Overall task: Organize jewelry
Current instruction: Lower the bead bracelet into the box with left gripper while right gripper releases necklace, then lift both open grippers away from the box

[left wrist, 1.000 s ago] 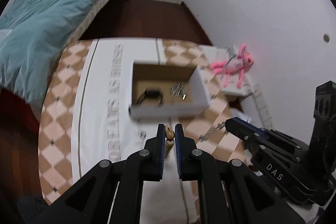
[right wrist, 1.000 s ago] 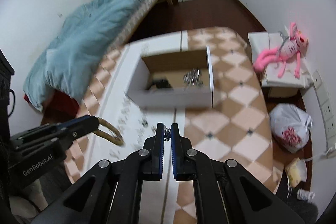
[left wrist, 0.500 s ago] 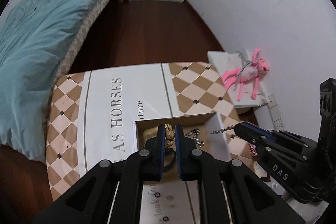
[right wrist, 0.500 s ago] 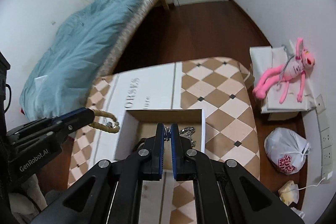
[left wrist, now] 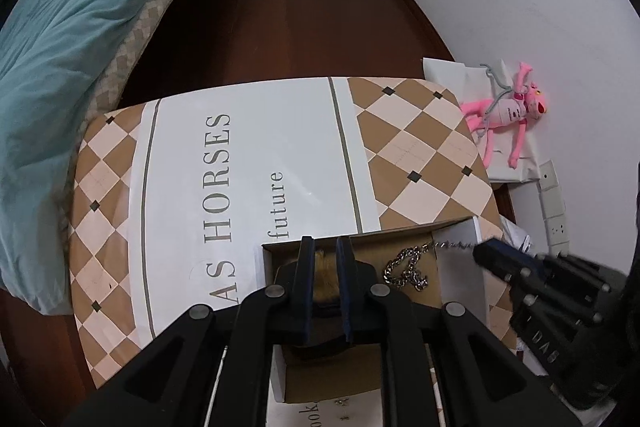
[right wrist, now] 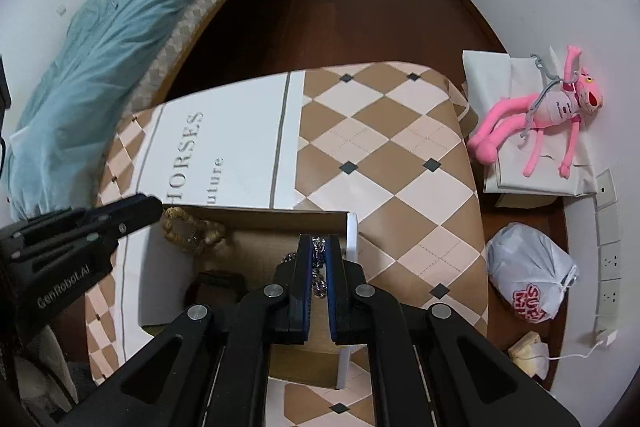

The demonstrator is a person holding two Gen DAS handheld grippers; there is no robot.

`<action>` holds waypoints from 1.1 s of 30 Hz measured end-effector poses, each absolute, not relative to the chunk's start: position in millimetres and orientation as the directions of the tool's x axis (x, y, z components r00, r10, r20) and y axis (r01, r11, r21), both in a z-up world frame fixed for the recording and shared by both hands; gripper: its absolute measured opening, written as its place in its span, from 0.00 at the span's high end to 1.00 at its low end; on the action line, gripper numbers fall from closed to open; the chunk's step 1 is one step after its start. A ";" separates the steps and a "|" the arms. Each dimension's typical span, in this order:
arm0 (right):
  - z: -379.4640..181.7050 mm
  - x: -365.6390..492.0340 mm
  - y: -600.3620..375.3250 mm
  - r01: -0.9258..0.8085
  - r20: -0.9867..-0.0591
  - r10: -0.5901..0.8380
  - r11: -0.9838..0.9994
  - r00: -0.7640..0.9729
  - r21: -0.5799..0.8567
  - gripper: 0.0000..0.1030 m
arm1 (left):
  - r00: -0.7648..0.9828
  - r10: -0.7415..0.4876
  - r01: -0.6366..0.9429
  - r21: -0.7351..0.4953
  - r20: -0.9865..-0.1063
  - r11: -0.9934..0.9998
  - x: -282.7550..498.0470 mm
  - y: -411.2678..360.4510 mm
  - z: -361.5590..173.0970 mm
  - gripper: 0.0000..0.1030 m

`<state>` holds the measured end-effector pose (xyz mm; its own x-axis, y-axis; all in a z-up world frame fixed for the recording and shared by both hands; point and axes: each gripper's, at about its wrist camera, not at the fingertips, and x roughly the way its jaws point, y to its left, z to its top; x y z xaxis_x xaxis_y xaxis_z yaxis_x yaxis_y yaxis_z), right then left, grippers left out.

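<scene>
Both grippers have been carried forward from the near edge of the table and are now held over the open cardboard box (right wrist: 248,227). The left gripper (left wrist: 323,259) is clamped on a beaded bracelet (right wrist: 192,229), lowered inside the box's left end; the right gripper (right wrist: 319,255) is pinched on a silver chain (left wrist: 408,267), part of which is already piled on the box floor. A dark band (right wrist: 218,285) is seen lying there too. Release is judged to be the next step. The box is set on a checkered tablecloth (right wrist: 380,163) printed with lettering. A bed with a blue duvet (left wrist: 68,27), a dark wood floor, a pink plush toy (right wrist: 540,123) and a white plastic bag (right wrist: 528,283) are seen around the table.
</scene>
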<state>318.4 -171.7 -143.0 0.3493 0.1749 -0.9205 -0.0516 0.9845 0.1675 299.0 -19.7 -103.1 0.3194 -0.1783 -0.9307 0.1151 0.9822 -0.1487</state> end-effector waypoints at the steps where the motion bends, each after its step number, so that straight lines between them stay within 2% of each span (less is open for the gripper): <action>1: -143.6 317.8 -171.1 -0.052 -0.924 0.170 0.985 0.341 0.162 0.94 | 0.323 -0.175 0.110 -0.146 -0.930 0.983 299.4 -18.7 -101.5 0.89; 2: -145.6 317.7 -170.5 -0.052 -0.931 0.157 0.988 0.329 0.148 0.94 | 0.328 -0.164 0.103 -0.137 -0.930 0.985 299.5 -17.9 -99.9 0.85; 3: -146.6 317.2 -170.8 -0.048 -0.934 0.154 0.988 0.321 0.146 0.94 | 0.336 -0.150 0.099 -0.124 -0.930 0.987 299.2 -17.3 -97.9 0.75; 7: -148.6 312.2 -172.0 -0.046 -0.946 0.144 0.990 0.290 0.137 0.93 | 0.364 -0.102 0.086 -0.076 -0.926 0.993 295.3 -13.1 -93.1 0.55; 9: -148.1 308.7 -172.1 -0.047 -0.948 0.137 0.991 0.286 0.129 0.91 | 0.373 -0.080 0.072 -0.057 -0.924 0.996 292.0 -9.1 -92.2 0.40; 10: -147.3 306.6 -172.6 -0.045 -0.949 0.136 0.991 0.286 0.129 0.85 | 0.382 -0.070 0.064 -0.049 -0.922 0.997 288.3 -6.2 -91.8 0.37; 11: -146.6 304.8 -173.2 -0.043 -0.949 0.135 0.991 0.285 0.128 0.71 | 0.385 -0.061 0.057 -0.042 -0.921 0.998 287.1 -4.1 -92.0 0.30; 12: -145.8 303.3 -172.8 -0.042 -0.949 0.131 0.991 0.286 0.125 0.62 | 0.387 -0.041 0.047 -0.025 -0.921 0.999 283.6 -1.6 -93.3 0.24; 13: -145.0 300.9 -172.5 -0.042 -0.949 0.125 0.992 0.289 0.118 0.43 | 0.389 -0.026 0.042 -0.010 -0.921 0.999 281.0 0.1 -94.8 0.21; 14: -144.7 299.0 -172.0 -0.044 -0.949 0.120 0.993 0.291 0.112 0.29 | 0.392 -0.011 0.035 0.003 -0.920 0.999 277.5 1.3 -96.2 0.16; 17: -144.3 290.1 -168.3 -0.047 -0.950 0.083 0.996 0.300 0.072 0.15 | 0.415 0.026 0.017 0.036 -0.909 0.999 265.5 5.0 -101.1 0.07; 20: -147.0 281.0 -168.5 -0.027 -0.949 0.048 0.999 0.311 0.042 0.07 | 0.435 0.052 0.004 0.060 -0.899 0.998 254.1 7.8 -106.8 0.04; 26: -157.5 264.4 -167.7 0.005 -0.943 -0.030 1.000 0.330 -0.030 0.04 | 0.440 0.066 -0.006 0.070 -0.896 0.998 236.2 7.9 -116.5 0.03; 33: -158.0 254.0 -172.7 0.029 -0.935 -0.056 0.998 0.349 -0.049 0.04 | 0.442 0.057 -0.011 0.058 -0.895 0.998 220.1 2.4 -118.0 0.03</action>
